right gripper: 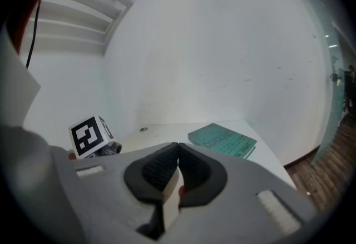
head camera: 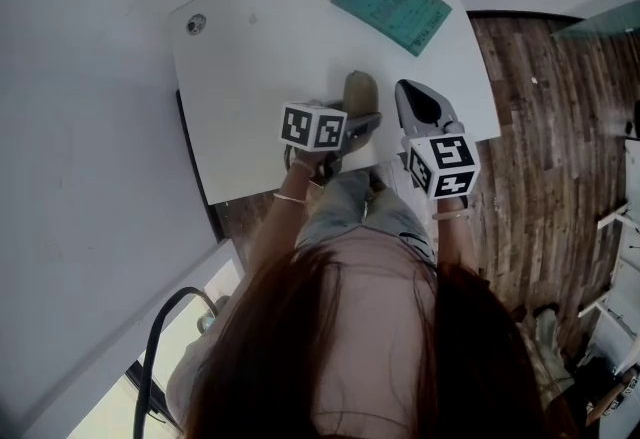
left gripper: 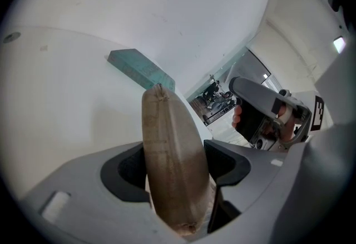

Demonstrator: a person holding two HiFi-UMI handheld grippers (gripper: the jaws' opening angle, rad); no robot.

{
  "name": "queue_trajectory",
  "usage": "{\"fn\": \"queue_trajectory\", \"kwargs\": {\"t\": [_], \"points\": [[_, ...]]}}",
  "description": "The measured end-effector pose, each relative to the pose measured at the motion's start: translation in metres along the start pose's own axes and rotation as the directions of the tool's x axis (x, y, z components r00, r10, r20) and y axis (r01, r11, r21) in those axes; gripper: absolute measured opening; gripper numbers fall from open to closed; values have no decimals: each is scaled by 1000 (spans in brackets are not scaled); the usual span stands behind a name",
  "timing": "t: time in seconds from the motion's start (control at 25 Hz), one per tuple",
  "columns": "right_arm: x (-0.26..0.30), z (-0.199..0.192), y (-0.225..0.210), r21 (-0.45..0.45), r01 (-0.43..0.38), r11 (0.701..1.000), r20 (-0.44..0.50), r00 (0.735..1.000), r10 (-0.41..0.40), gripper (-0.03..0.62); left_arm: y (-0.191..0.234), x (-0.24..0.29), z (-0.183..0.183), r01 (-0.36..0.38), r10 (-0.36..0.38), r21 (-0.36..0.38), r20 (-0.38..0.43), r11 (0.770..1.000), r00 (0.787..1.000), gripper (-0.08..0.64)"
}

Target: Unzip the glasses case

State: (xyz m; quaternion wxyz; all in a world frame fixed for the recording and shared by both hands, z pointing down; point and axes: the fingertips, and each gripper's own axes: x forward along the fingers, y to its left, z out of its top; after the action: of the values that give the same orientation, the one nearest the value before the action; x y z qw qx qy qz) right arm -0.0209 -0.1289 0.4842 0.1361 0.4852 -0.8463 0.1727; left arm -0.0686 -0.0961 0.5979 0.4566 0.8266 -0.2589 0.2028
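The glasses case (left gripper: 172, 148), tan and oblong, stands on its edge between the pads of my left gripper (left gripper: 175, 166), which press on both of its sides. In the head view the glasses case (head camera: 359, 87) pokes out beyond my left gripper (head camera: 362, 123), near the front edge of the white table (head camera: 260, 57). Just to the right of the case, my right gripper (head camera: 412, 92) hangs over the table edge. Its jaws are shut together with nothing between them, as the right gripper view shows (right gripper: 178, 154). I cannot make out the zipper pull.
A teal book (head camera: 392, 5) lies at the table's far right corner. A small round fitting (head camera: 196, 24) sits at the far left corner. Wooden floor (head camera: 540, 127) begins right of the table. A white wall runs along the left.
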Motion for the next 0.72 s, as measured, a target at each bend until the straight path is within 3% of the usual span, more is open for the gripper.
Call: {"fn": "queue_trajectory", "kwargs": {"t": [0.4, 0.72], "points": [[-8, 22, 10, -10, -46, 999, 50, 998, 47, 3, -13, -25, 15, -2, 4, 122, -13, 993, 1000, 310], [-10, 50, 9, -12, -113, 994, 106, 988, 114, 3, -27, -41, 39, -13, 17, 241, -14, 970, 1000, 310]]}}
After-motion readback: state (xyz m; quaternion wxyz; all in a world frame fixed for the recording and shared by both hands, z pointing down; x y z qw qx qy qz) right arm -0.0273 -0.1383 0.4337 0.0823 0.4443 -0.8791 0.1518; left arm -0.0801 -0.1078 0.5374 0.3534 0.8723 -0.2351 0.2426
